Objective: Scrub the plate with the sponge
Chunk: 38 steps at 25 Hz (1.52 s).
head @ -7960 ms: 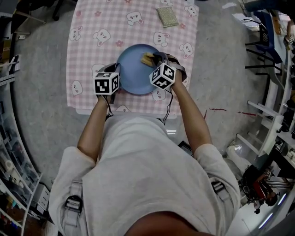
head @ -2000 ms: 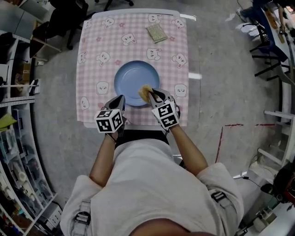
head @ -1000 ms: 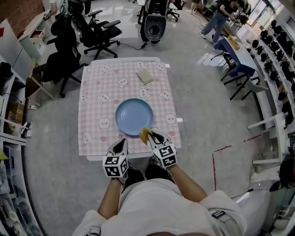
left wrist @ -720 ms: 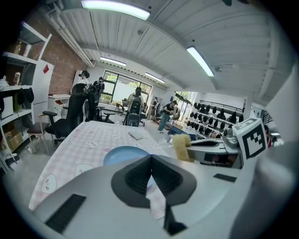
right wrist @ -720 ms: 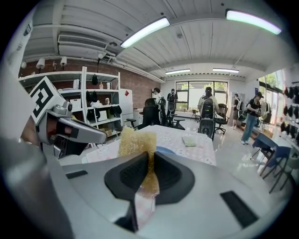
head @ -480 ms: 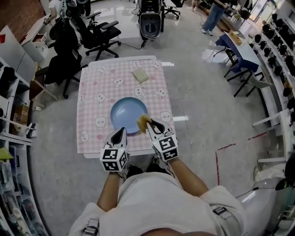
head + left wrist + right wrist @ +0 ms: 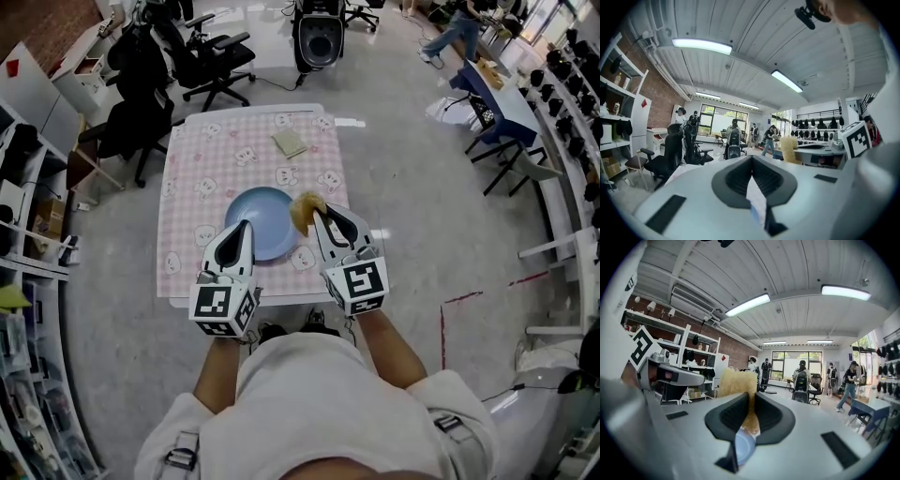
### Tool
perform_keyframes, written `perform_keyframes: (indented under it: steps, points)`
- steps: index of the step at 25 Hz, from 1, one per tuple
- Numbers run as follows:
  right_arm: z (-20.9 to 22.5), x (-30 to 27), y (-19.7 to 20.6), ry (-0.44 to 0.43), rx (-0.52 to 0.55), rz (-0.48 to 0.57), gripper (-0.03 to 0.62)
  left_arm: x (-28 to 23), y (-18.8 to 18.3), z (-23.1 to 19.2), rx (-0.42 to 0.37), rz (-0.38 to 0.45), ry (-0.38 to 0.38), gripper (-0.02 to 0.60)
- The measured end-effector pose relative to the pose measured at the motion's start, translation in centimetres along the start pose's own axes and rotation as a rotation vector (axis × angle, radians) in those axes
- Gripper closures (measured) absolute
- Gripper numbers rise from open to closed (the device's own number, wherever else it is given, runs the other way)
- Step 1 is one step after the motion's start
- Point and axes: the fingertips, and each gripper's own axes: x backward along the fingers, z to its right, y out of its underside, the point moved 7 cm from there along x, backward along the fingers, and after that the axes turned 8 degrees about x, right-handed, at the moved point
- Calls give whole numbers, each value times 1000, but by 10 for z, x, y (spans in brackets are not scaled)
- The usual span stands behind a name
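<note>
The blue plate (image 7: pixel 261 217) lies on the pink checked tablecloth (image 7: pixel 187 211), near the table's front edge. Both grippers are raised well above it, pointing out into the room. My right gripper (image 7: pixel 319 216) is shut on a yellow sponge (image 7: pixel 304 210), which sticks up from the jaw tips (image 7: pixel 737 382). A sliver of blue plate (image 7: pixel 743 448) shows low between those jaws. My left gripper (image 7: pixel 241 228) hangs over the plate's left rim, jaws closed together with nothing in them (image 7: pixel 751 161). The left gripper view catches the sponge (image 7: pixel 789 149) to its right.
A flat greenish scouring pad (image 7: pixel 289 142) lies at the table's far side. Black office chairs (image 7: pixel 211 52) stand beyond the table, shelving runs along the left wall, and people stand far off in the room.
Both grippers have risen from the plate toward the head camera, the right one carrying the sponge off the plate's near rim. The plate has not moved.
</note>
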Motion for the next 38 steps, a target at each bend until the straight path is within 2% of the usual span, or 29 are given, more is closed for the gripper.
perform_keyframes:
  steps: [4, 10, 38]
  points:
    - [6, 5, -14, 19, 10, 44, 551, 1, -12, 5, -24, 31, -1, 569]
    - [14, 6, -17, 45, 21, 53, 551, -1, -16, 9, -44, 41, -4, 569]
    - [20, 5, -23, 36, 51, 64, 551, -7, -5, 11, -38, 5, -25, 569]
